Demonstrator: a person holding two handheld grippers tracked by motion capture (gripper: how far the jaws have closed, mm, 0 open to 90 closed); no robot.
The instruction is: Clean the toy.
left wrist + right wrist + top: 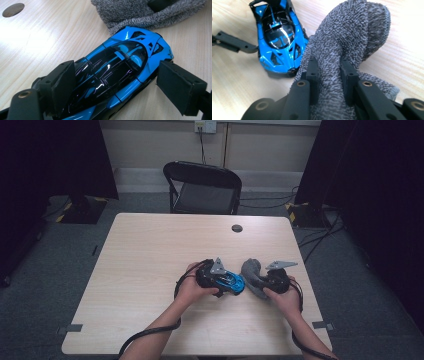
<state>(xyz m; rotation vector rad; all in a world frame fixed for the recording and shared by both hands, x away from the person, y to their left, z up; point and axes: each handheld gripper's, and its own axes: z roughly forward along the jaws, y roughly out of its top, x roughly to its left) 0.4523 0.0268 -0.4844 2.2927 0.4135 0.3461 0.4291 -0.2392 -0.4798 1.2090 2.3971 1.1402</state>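
Your blue toy car point(120, 72) lies on the worktop point(150, 265) between the pads of your left gripper point(231, 283), its tail pointing away from that gripper toward the grey cloth point(347, 47). The left gripper's jaws straddle the car's flanks, one pad against its side, the other just clear, so it looks steadied rather than clamped. Your right gripper point(256, 281) is pinched tight on a bunched fold of the cloth, whose free end touches the car's tail. Wiping seems barely begun; the roof and sides look left to do. Both your forearms converge low over the worktop, grippers nearly level and facing each other.
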